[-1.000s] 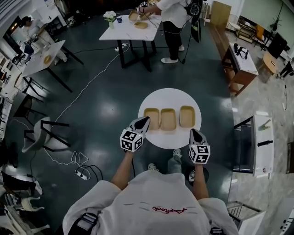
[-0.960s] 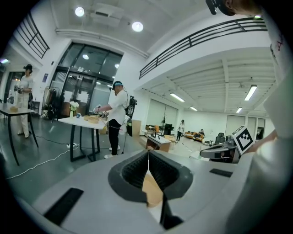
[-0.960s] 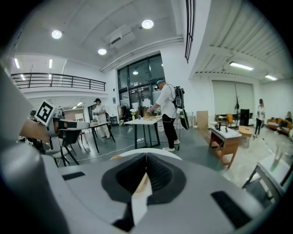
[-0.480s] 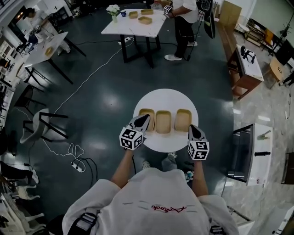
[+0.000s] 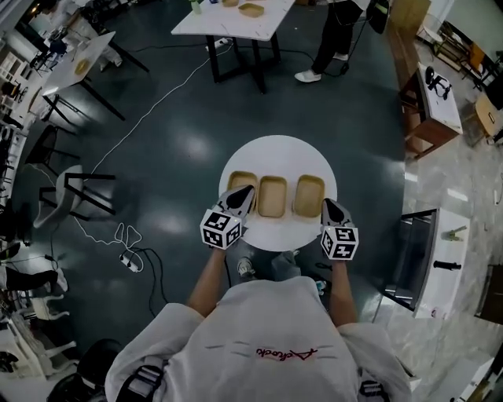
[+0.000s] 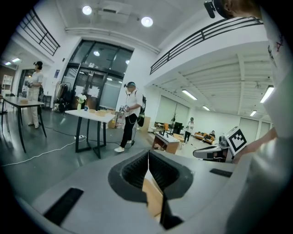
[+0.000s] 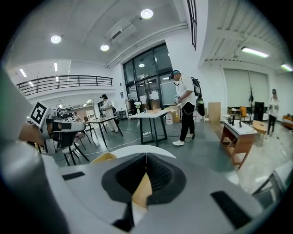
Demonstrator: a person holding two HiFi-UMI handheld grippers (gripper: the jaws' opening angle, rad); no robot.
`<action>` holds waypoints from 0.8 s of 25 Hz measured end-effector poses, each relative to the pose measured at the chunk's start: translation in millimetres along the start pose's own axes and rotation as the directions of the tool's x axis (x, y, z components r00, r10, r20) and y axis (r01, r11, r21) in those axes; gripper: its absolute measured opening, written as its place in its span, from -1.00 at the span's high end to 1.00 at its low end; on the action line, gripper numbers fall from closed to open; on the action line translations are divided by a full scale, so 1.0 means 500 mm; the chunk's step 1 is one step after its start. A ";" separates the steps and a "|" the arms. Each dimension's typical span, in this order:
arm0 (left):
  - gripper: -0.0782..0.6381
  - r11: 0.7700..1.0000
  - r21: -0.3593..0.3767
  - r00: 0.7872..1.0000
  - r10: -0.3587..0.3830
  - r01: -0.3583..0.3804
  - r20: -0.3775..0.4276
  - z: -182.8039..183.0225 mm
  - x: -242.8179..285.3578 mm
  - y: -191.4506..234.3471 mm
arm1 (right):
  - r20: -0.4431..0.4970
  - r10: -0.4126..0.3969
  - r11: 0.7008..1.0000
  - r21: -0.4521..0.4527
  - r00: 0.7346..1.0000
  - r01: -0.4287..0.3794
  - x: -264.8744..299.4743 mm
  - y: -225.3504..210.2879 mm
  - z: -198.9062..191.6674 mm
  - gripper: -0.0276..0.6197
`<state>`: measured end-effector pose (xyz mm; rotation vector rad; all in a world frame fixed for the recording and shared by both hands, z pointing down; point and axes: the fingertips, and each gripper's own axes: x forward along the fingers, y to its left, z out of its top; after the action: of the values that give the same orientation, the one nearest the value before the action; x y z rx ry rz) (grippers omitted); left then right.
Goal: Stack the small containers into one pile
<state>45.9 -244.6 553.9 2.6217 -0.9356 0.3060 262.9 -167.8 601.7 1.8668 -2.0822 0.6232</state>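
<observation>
Three tan containers stand in a row on a round white table [image 5: 277, 157]: the left container [image 5: 240, 182], the middle container [image 5: 273, 196] and the right container [image 5: 309, 195]. My left gripper [image 5: 246, 191] is shut and empty, its tip over the near edge of the left container. My right gripper [image 5: 328, 204] is shut and empty, just right of the right container at the table's rim. In the left gripper view the left gripper [image 6: 148, 153] has tan container wall [image 6: 153, 197] below its closed jaws. The right gripper [image 7: 146, 157] shows the same in its own view.
A chair [image 5: 78, 206] and a looped cable [image 5: 130, 257] are on the dark floor to the left. A white table [image 5: 236, 16] with a person [image 5: 338, 31] beside it stands at the back. A wooden bench [image 5: 436, 94] and a white stand [image 5: 440, 259] are on the right.
Both grippers have moved forward over the table's near edge, closer to the containers. The left tip now overlaps the left container; the right tip is beside the right one.
</observation>
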 end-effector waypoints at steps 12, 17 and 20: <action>0.74 0.996 -0.077 0.996 0.046 -0.052 -0.074 -0.095 0.027 0.011 | -0.151 0.036 0.997 0.076 0.988 -0.025 0.047 -0.030 -0.135 0.85; 0.74 0.990 -0.112 0.991 0.068 -0.080 -0.112 -0.148 0.025 0.030 | -0.211 0.036 0.994 0.104 0.977 -0.014 0.056 -0.040 -0.200 0.85; 0.74 0.988 -0.126 0.987 0.068 -0.086 -0.143 -0.178 0.026 0.032 | -0.246 0.028 0.992 0.129 0.969 0.004 0.059 -0.048 -0.237 0.85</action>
<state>37.8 -229.3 643.7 2.4151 -0.9769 0.4246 273.2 -137.2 722.0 1.7392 -1.9331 0.9616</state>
